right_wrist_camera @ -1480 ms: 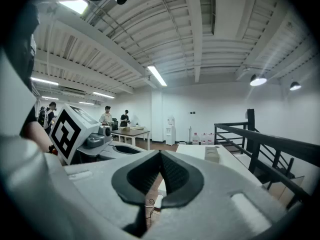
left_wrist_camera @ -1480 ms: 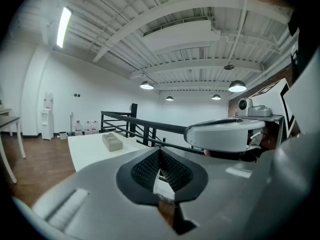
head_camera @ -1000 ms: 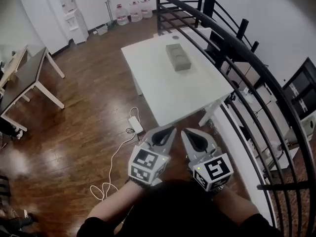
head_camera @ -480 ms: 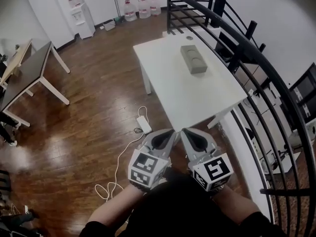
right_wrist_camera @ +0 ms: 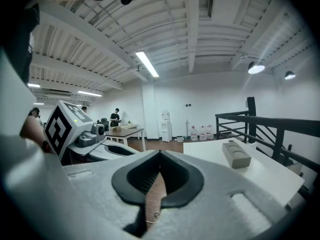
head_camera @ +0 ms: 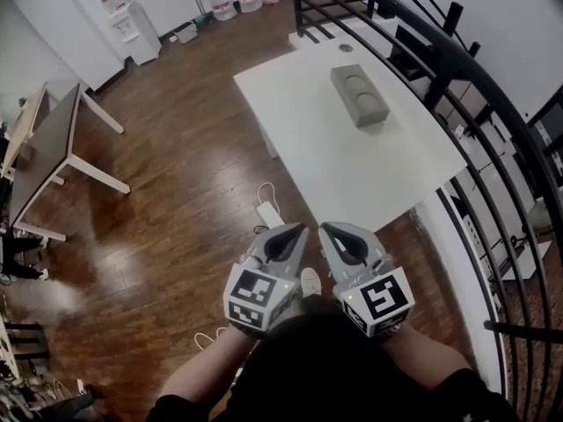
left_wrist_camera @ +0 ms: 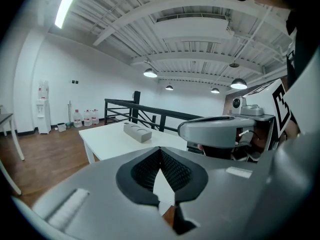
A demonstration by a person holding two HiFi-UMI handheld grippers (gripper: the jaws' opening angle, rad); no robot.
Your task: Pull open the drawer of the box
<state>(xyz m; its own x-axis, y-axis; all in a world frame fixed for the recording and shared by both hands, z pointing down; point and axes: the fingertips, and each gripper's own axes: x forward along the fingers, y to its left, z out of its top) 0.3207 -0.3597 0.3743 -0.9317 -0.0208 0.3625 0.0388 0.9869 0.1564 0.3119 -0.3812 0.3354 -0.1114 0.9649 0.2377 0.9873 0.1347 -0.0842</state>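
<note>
A small grey box (head_camera: 359, 96) with two round dents in its top lies on the white table (head_camera: 334, 165), toward the far side. It also shows as the grey box (left_wrist_camera: 137, 132) in the left gripper view and the box (right_wrist_camera: 235, 154) in the right gripper view. Both grippers are held close to my body, well short of the table. My left gripper (head_camera: 294, 229) is shut with nothing in it. My right gripper (head_camera: 326, 228) is shut and empty too. No drawer front can be made out from here.
A black metal railing (head_camera: 466, 86) curves along the table's right and far sides. A white power strip and cable (head_camera: 266, 211) lie on the wooden floor by the table's near corner. Another table (head_camera: 53, 139) stands at the left; a water dispenser (head_camera: 121, 16) and bottles stand by the far wall.
The view has shifted so the table and box sit closer and more to the right. Both grippers stay shut, side by side in front of my body.
</note>
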